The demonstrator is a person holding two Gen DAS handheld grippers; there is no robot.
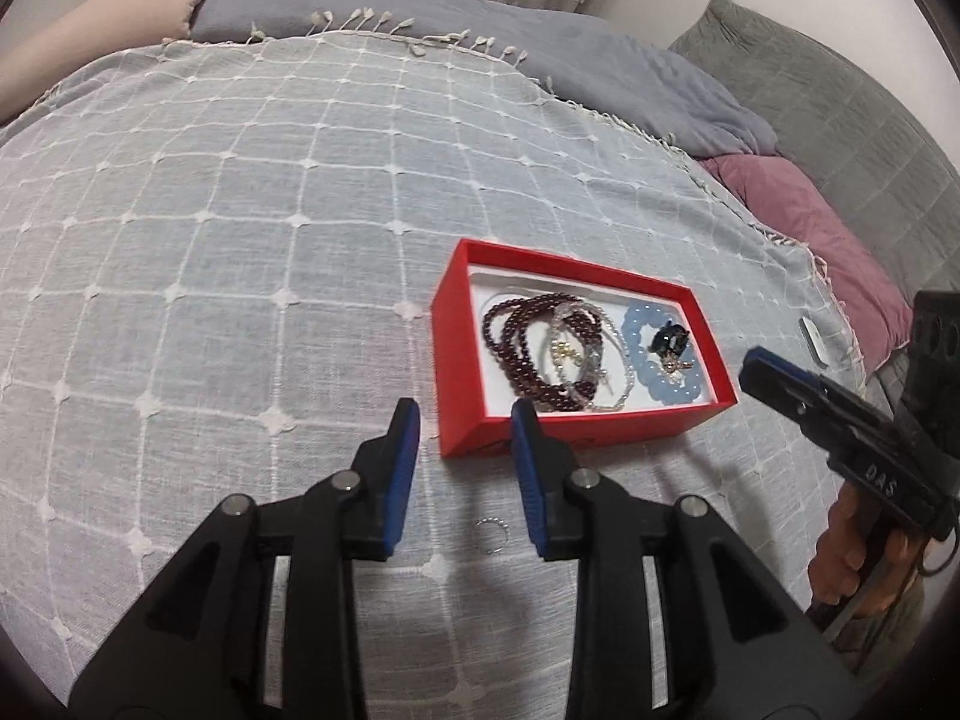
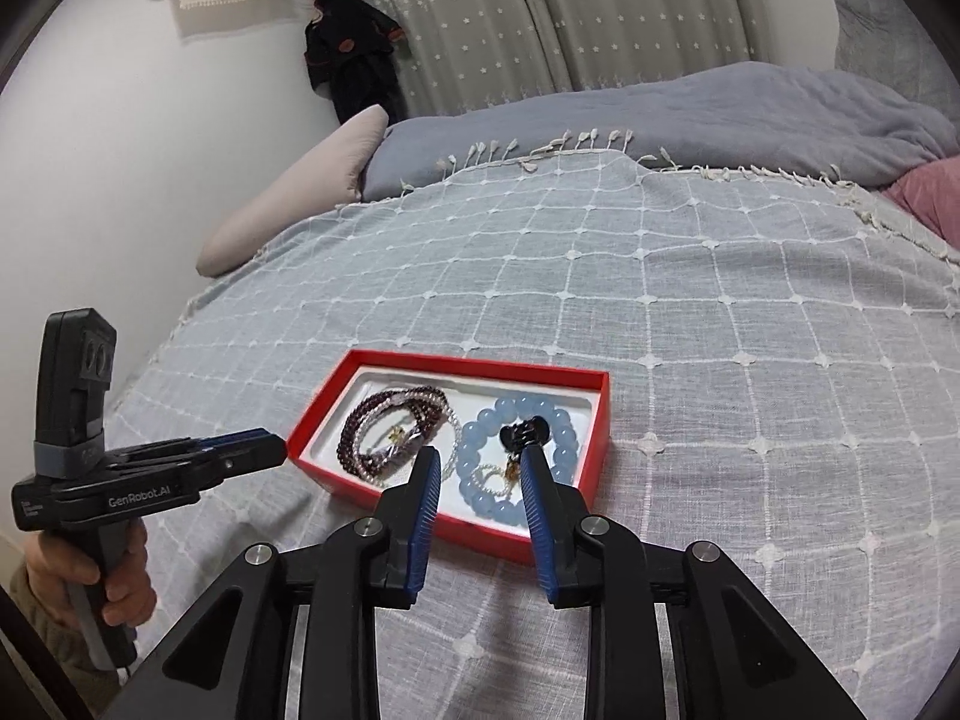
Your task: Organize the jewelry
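both hand-held grippers part open and empty over the bed, a small ring still outside the red box.

left hand-held gripper (image 1: 465, 414) has jaws apart with nothing between them, hovering near the box's near corner; a thin silver ring (image 1: 492, 535) lies on the checked bedspread (image 1: 240, 240) just below, between its fingers in view. right hand-held gripper (image 2: 480, 462) is also apart and empty, above the red box (image 2: 597, 438), which already holds the dark red bead bracelet (image 2: 366, 432), blue bead bracelet (image 2: 528, 414) and a dark clip (image 2: 522, 432). likely next: pick the ring. come down straight, pads either side of the band, close gently, since the soft fabric may let it slip or snag; drop it in a bare part of the box.
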